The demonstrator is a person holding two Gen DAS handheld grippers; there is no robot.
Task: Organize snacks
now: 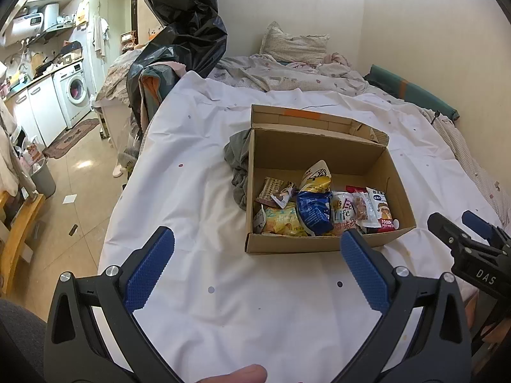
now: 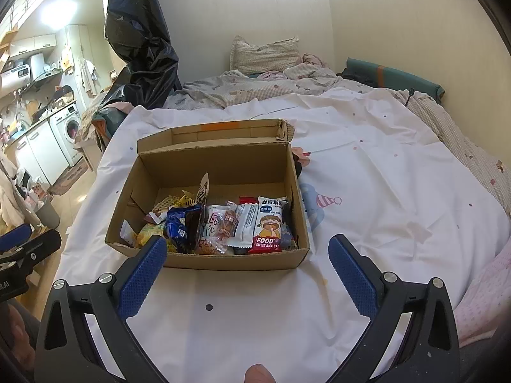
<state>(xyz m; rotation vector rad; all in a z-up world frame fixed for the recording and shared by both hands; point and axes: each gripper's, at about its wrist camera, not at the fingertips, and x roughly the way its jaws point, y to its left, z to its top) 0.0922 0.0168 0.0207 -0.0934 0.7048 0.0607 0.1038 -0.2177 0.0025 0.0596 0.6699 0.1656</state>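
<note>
Your left gripper (image 1: pixel 257 266) is spread wide with nothing between its blue pads, hovering over bare white bed sheet (image 1: pixel 198 191) short of the cardboard box (image 1: pixel 322 156). Your right gripper (image 2: pixel 247 273) is spread just as wide and empty, its left pad lined up with the box's near wall and its right pad over open sheet past the box's right corner.

You have open sheet on the near side of the box and a broad stretch to its right, running toward the checked quilt (image 2: pixel 463 146) along the wall. To your left the bed edge drops to the tiled floor (image 1: pixel 80 172), and a black plastic bag (image 1: pixel 182 22) hangs over that far-left corner. A grey cloth (image 1: pixel 238 159) lies bunched against the box's left wall, touching it.

The box stands open, its lid flap folded back on the far side. The snacks are all inside, crowded against the near wall while the far half of the floor shows bare. From left to right you have a yellow packet (image 1: pixel 282 220), a blue packet (image 1: pixel 314 210), a white pouch marked "Life" (image 1: pixel 343 215), a small clear-wrapped brown snack (image 2: pixel 228 223), and a red-and-white rice cake packet (image 2: pixel 268 226) leaning upright near the right wall. A yellow-and-white bag (image 1: pixel 317 175) sticks up behind them.
</note>
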